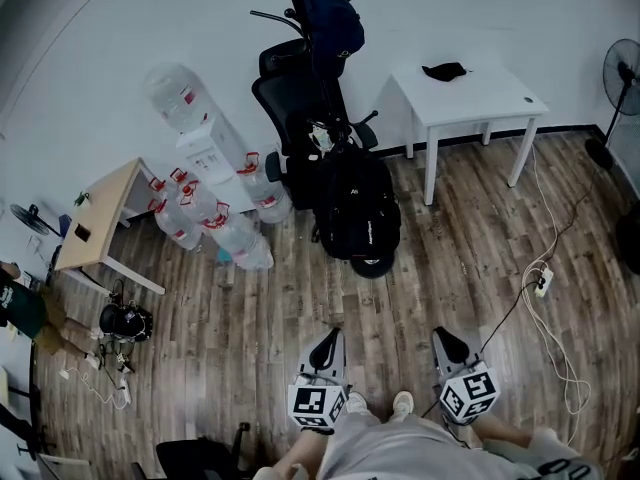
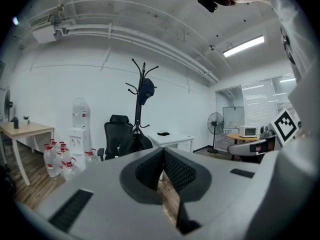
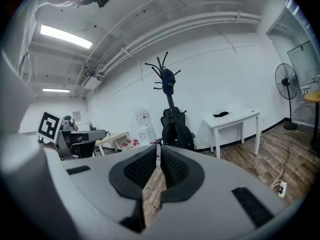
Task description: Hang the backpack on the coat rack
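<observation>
Left tool (image 1: 327, 343) and right tool (image 1: 448, 340) are found fully closed and empty, well apart from the coat rack (image 2: 138, 114). A dark blue bag (image 1: 333, 18) is hung there. The black backpack (image 1: 357, 208) sits at its foot, judged not yet hung.

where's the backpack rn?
Head view, centre: the black backpack stands on the wood floor, leaning against the office chair below the coat rack, just left of the white table.
</observation>
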The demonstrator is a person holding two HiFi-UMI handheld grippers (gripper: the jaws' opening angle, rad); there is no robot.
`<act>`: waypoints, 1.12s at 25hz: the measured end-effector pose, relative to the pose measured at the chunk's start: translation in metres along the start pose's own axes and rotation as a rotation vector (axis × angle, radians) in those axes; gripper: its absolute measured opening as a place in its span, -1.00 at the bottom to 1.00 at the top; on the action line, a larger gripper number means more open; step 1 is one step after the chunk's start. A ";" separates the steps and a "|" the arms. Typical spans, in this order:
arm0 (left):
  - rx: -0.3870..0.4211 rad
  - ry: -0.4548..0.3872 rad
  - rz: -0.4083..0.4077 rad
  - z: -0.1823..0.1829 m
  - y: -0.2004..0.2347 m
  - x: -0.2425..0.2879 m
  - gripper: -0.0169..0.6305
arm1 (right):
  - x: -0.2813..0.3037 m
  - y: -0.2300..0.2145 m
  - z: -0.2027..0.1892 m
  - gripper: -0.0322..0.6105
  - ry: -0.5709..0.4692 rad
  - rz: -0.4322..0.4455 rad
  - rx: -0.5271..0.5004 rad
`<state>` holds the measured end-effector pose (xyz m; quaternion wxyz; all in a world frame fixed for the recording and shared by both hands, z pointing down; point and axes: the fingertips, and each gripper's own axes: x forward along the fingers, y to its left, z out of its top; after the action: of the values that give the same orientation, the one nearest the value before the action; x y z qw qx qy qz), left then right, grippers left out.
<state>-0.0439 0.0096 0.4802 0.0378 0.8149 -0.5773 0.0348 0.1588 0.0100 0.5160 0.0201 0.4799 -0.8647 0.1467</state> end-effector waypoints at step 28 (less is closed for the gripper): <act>-0.002 -0.118 -0.053 0.029 0.045 -0.076 -0.92 | -0.014 0.092 0.023 -0.85 -0.084 -0.031 -0.004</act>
<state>-0.1108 0.0631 0.4450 0.0054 0.8304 -0.5570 -0.0149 0.0918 0.0614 0.4701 -0.0131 0.4990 -0.8575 0.1246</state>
